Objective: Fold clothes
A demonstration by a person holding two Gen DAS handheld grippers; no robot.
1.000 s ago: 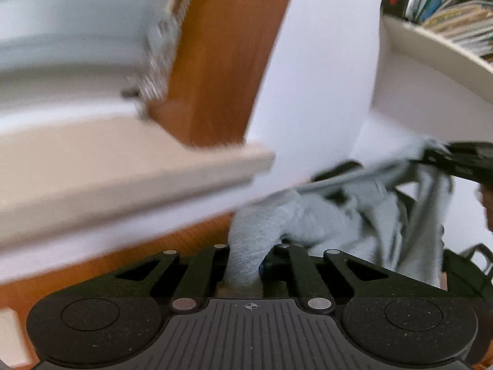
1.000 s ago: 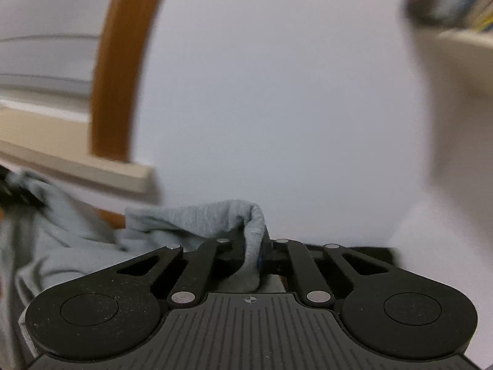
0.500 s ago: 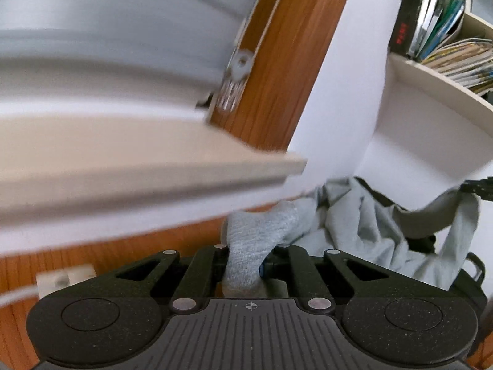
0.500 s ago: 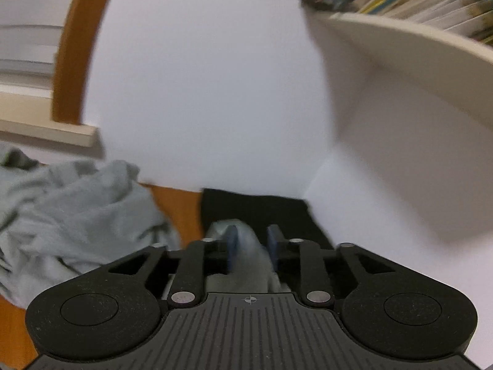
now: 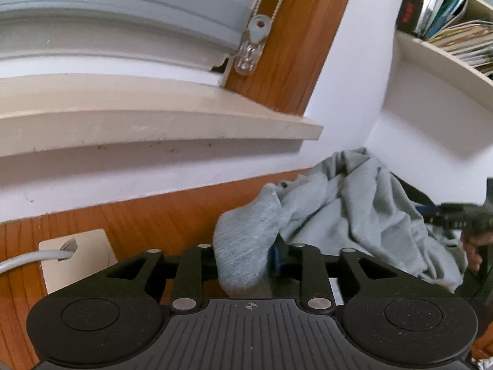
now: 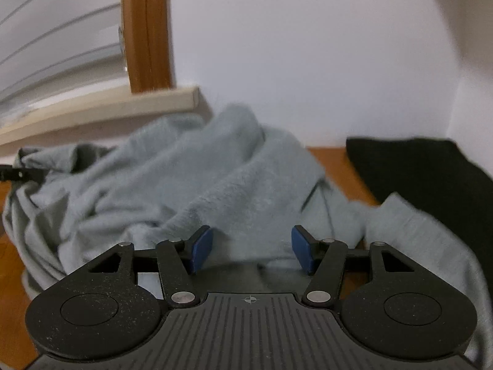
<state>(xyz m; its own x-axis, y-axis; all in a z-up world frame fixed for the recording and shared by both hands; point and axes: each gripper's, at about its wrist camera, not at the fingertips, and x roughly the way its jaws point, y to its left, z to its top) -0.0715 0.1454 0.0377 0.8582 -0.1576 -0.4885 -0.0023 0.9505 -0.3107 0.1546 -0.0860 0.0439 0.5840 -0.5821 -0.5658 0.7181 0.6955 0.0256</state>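
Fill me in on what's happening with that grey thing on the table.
A person is working a grey garment with two handheld claws. The left claw is shut on a bunched bit of the fabric. The right claw is open, its blue pads apart with cloth lying between them, gripping nothing. The garment sits crumpled in a heap on the wooden table, not yet folded. A black cloth lies beside it near the wall.
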